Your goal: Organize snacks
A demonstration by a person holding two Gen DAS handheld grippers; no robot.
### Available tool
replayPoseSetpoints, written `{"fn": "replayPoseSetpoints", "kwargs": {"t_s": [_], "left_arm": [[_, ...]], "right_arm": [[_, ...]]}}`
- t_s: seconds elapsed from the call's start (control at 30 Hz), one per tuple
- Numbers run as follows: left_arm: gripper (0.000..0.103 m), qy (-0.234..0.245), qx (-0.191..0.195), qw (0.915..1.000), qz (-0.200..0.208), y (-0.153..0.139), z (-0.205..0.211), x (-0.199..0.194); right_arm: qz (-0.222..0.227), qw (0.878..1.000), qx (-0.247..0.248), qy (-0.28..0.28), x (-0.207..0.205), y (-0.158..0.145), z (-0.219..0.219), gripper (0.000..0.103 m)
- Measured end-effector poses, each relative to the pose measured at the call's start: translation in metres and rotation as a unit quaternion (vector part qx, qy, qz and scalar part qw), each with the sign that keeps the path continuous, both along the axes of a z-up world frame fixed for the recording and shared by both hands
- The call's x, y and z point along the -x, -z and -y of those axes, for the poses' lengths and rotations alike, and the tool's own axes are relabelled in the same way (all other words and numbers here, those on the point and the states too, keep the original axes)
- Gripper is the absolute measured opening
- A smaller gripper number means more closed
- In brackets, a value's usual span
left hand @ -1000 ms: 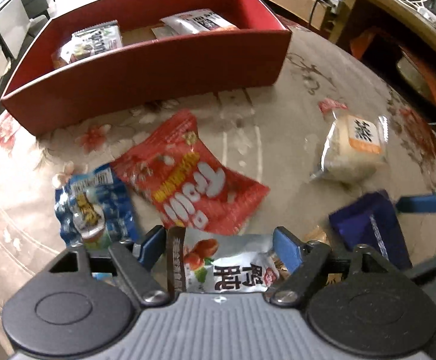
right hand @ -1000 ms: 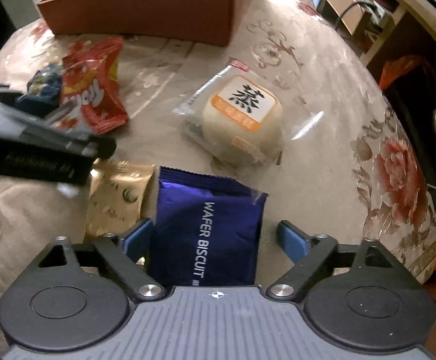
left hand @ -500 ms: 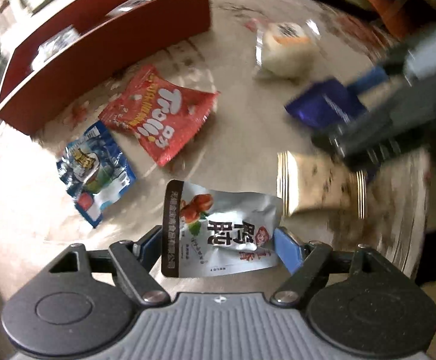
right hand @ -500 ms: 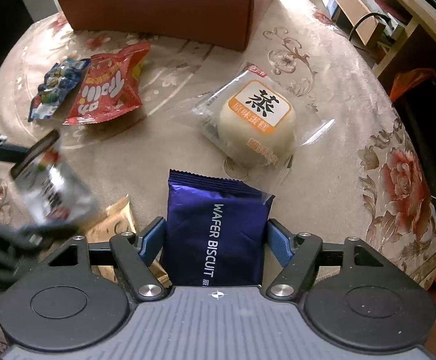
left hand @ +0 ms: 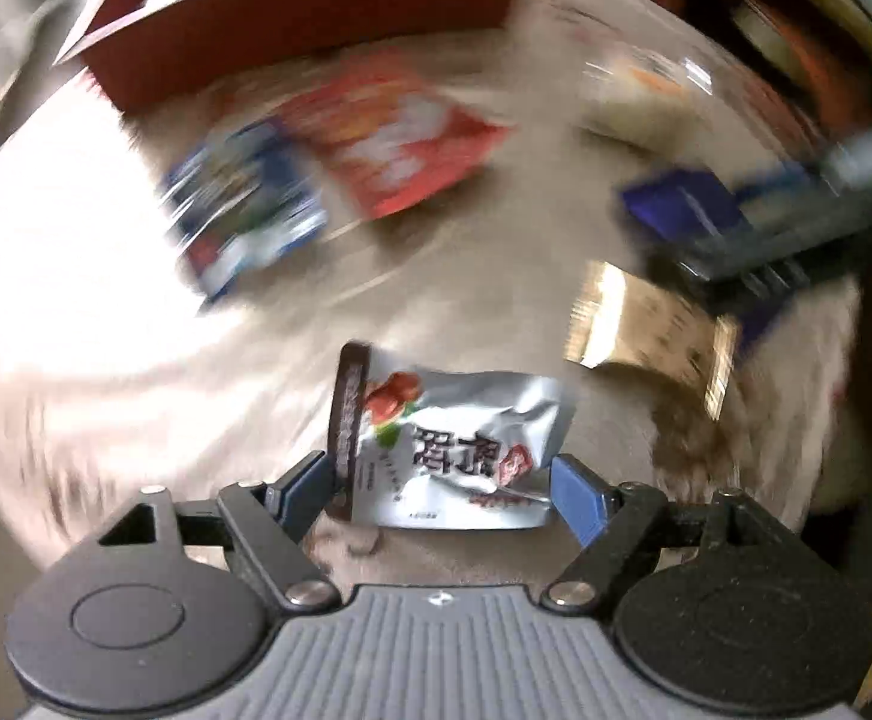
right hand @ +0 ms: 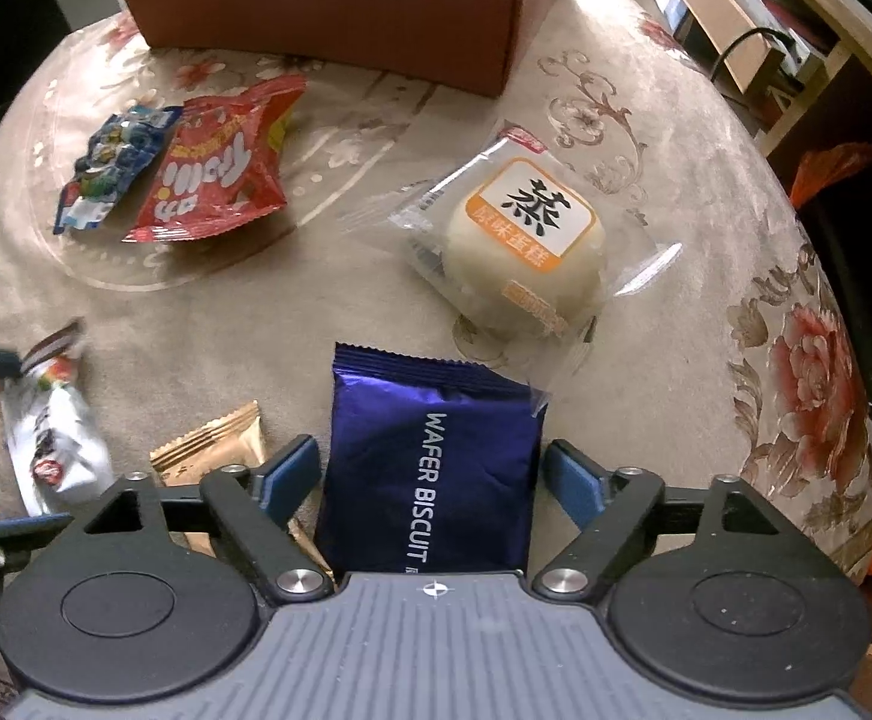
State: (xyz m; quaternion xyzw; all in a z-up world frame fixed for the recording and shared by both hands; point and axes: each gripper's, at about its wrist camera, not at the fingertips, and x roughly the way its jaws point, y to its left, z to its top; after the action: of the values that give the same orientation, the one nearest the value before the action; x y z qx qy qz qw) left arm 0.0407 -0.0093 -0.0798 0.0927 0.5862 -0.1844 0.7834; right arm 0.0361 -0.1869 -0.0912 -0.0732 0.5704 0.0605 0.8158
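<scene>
Right wrist view: you look down on a round table [right hand: 328, 300] under a beige floral cloth, with a red box [right hand: 340, 24] at its far edge and shelving off to the right. Your right gripper [right hand: 433, 474] straddles a blue wafer biscuit packet [right hand: 430, 468]; its jaws have just been opening and stand a little clear of the packet's sides. Your left gripper [left hand: 442, 474] pinches a silver snack pouch [left hand: 454, 450] by both edges, held above the cloth. A wrapped steamed cake [right hand: 526, 240], a red candy bag [right hand: 220, 174], a blue packet [right hand: 112, 168] and a gold wafer pack [right hand: 214, 450] lie loose. The left wrist view is heavily blurred.
</scene>
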Motion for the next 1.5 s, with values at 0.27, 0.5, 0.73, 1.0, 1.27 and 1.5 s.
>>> {"fn": "replayPoseSetpoints", "kwargs": {"t_s": [0.27, 0.5, 0.73, 1.0, 1.27, 1.5], "left_arm": [[0.082, 0.014, -0.030, 0.9983, 0.048, -0.008, -0.002, 0.028], [0.082, -0.150, 0.092, 0.9840, -0.025, -0.002, -0.024, 0.015], [0.087, -0.267, 0.094, 0.9590, -0.006, 0.002, -0.008, 0.005], [0.085, -0.228, -0.026, 0.9712, 0.062, 0.010, 0.020, -0.023], [0.073, -0.278, 0.032, 0.9594, 0.031, -0.003, -0.016, -0.004], [0.073, -0.101, 0.018, 0.9946, 0.018, -0.001, 0.011, 0.018]], "right_arm": [[0.006, 1.000, 0.008, 0.018, 0.000, 0.005, 0.005, 0.102], [0.016, 1.000, -0.001, 0.016, 0.004, 0.003, 0.004, 0.097], [0.020, 1.000, -0.005, -0.007, 0.009, -0.005, -0.007, 0.076], [0.012, 1.000, -0.011, -0.018, 0.022, -0.008, -0.011, 0.075], [0.023, 0.999, -0.025, -0.013, 0.025, -0.015, -0.006, 0.075], [0.018, 0.999, -0.019, -0.020, 0.024, -0.012, -0.010, 0.075]]}}
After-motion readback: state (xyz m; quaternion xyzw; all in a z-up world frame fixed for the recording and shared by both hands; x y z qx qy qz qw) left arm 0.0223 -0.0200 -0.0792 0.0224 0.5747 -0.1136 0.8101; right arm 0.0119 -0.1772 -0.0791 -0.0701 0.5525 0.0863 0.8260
